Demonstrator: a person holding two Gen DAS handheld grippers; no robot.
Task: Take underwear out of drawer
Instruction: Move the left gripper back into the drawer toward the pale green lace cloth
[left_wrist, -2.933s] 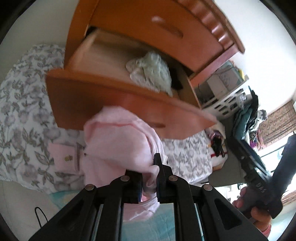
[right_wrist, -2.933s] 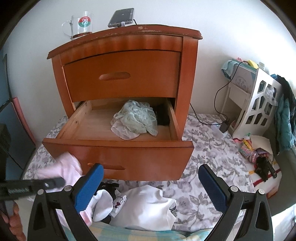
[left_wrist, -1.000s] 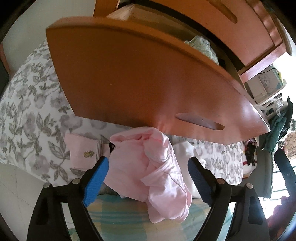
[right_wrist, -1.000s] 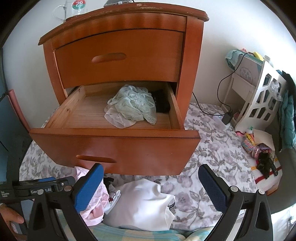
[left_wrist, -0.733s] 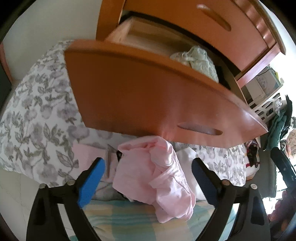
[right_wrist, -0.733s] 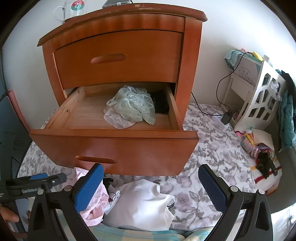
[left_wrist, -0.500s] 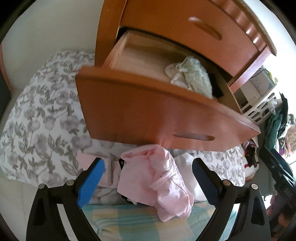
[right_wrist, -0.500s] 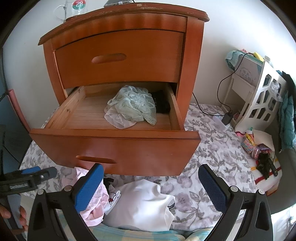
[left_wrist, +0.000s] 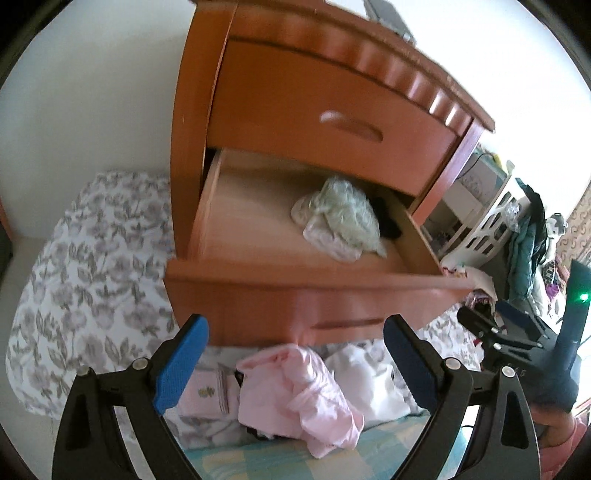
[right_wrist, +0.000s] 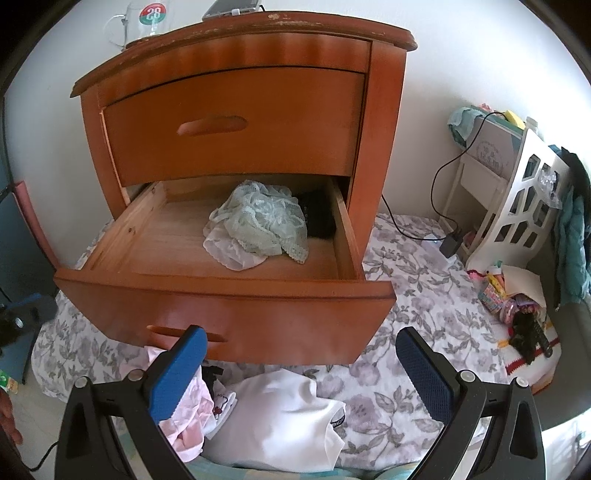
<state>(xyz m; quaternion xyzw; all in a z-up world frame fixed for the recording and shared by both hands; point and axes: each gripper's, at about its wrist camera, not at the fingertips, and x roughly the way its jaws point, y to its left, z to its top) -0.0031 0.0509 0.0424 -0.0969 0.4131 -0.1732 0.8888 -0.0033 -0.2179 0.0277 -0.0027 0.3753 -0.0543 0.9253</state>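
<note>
Your left gripper (left_wrist: 295, 360) jaws spread, empty above the pink garment (left_wrist: 295, 391), your right gripper (right_wrist: 301, 365) jaws spread, empty, green lace underwear (right_wrist: 264, 219) still in the open drawer (right_wrist: 221, 306), right rear.

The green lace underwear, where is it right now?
The green lace underwear lies in the open bottom drawer, toward its back right, on a white piece and beside something black.

Glass mug (right_wrist: 138, 26): top cut off by the frame edge.
Black garment (right_wrist: 317, 216): mostly hidden behind green lace underwear (right_wrist: 264, 221).
Left view: motion-blurred.
</note>
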